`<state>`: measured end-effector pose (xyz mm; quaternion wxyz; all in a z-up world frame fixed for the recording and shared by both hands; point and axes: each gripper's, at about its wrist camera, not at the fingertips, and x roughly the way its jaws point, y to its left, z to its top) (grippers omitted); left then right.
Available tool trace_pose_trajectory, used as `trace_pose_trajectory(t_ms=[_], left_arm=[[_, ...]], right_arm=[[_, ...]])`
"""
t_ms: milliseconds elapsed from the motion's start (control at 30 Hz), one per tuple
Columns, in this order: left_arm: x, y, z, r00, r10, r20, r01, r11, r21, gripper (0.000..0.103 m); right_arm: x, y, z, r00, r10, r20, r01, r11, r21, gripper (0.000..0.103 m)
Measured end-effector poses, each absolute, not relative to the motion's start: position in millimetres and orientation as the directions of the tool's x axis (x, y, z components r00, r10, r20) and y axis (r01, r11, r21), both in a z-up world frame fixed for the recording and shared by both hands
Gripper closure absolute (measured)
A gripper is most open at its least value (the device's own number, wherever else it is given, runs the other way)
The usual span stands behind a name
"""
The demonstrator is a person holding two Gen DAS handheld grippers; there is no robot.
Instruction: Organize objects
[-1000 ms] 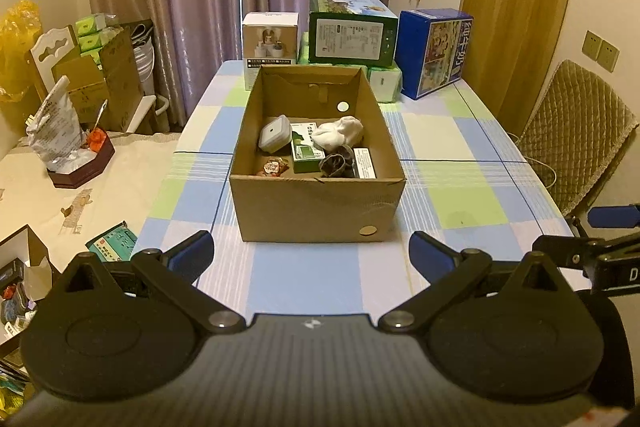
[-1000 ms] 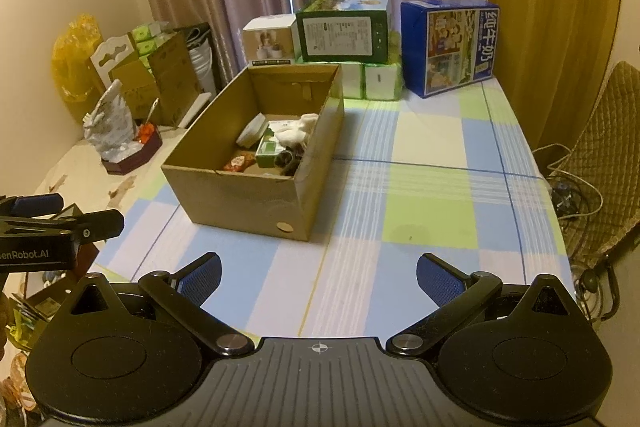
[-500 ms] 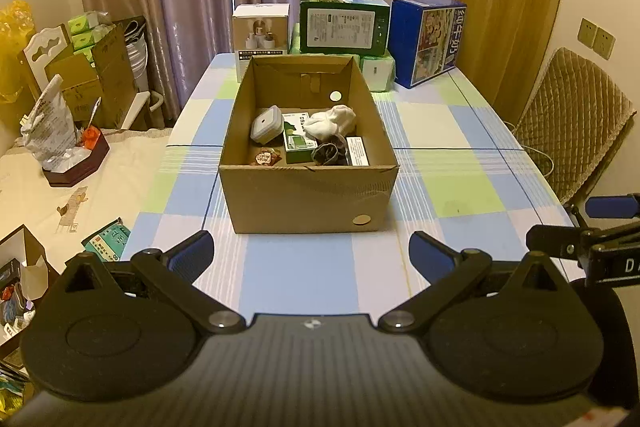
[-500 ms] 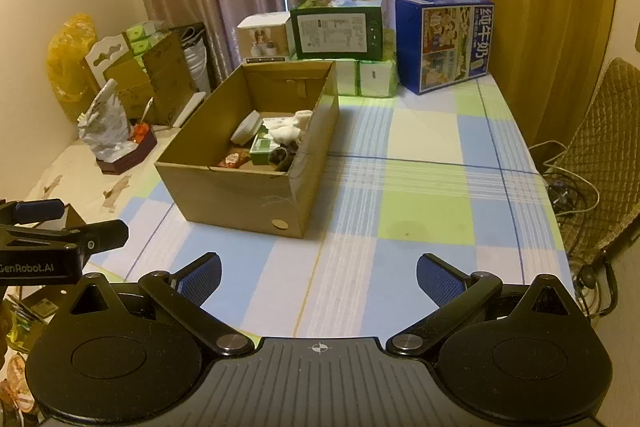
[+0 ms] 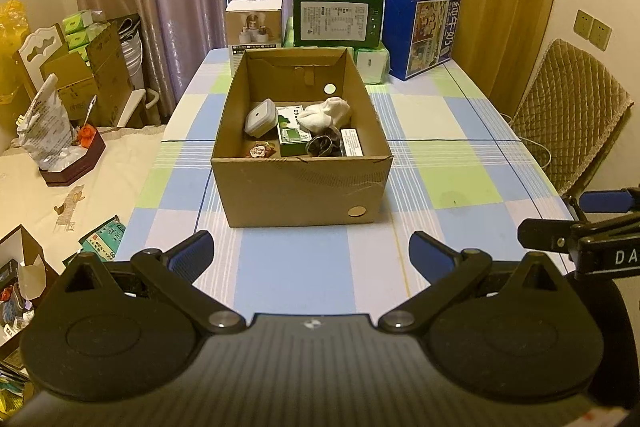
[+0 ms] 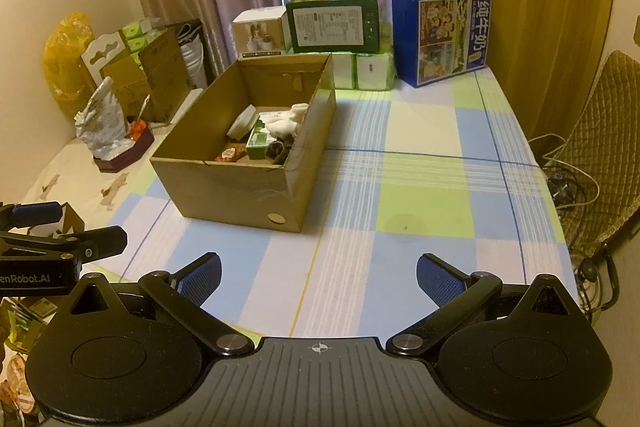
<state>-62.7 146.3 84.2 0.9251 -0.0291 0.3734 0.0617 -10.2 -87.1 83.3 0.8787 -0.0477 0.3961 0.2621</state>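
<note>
The cardboard box [image 5: 301, 163] sits mid-surface [image 5: 460, 183], holding the things to organize. Inside it, the white cloth bundle [image 5: 325, 111] looks soft and light, best pinched at a fold; the green carton [image 5: 293, 135] beside it seems stiff, graspable across its narrow sides. Both the left claw [image 5: 311, 254] and right claw [image 6: 318, 279] hover spread wide and empty, short of the box. The left view looks straight into the box; the right view shows its right wall.
</note>
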Motion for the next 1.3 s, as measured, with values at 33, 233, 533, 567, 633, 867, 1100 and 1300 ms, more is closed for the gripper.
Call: trace_pose_trajectory(t_ms=[33,233,533,567,633,867,1100,1300], left_arm=[[-62.8,146.3,84.0,0.714,0.092,-0.694,-0.136,0.991,-0.009,0.001],[-62.8,146.3,84.0,0.713,0.092,-0.695,-0.136,0.991,-0.008,0.001],[-62.8,147.3,83.8,0.713,0.089,-0.695,-0.134,0.991,-0.011,0.001],[-63.1,147.2,83.9,0.714,0.088,-0.695,-0.133,0.991,-0.012,0.001],[-63.2,147.5,83.5,0.714,0.085,-0.695,-0.132,0.991,-0.014,0.001],[-63.1,147.9,83.0,0.714,0.086,-0.695,-0.132,0.991,-0.013,0.001],[-63.0,148.1,83.0,0.715,0.084,-0.695,-0.130,0.991,-0.014,0.001],[-63.0,147.8,83.1,0.715,0.083,-0.694,-0.130,0.991,-0.016,0.001]], right_arm=[[-9.9,-87.0,83.1,0.548,0.424,-0.721,-0.498,0.858,0.126,0.002],[-10.0,-85.0,81.3,0.540,0.426,-0.725,-0.500,0.856,0.130,0.002],[-9.9,-83.9,79.2,0.539,0.426,-0.727,-0.496,0.858,0.134,0.002],[-9.9,-83.5,79.0,0.538,0.426,-0.727,-0.496,0.858,0.135,0.002],[-9.9,-83.4,78.7,0.539,0.426,-0.727,-0.496,0.858,0.135,0.002],[-10.0,-83.4,78.9,0.539,0.425,-0.727,-0.496,0.858,0.135,0.002],[-9.9,-83.3,78.5,0.538,0.427,-0.727,-0.497,0.857,0.136,0.002],[-10.0,-82.1,78.5,0.537,0.427,-0.727,-0.497,0.857,0.135,0.002]])
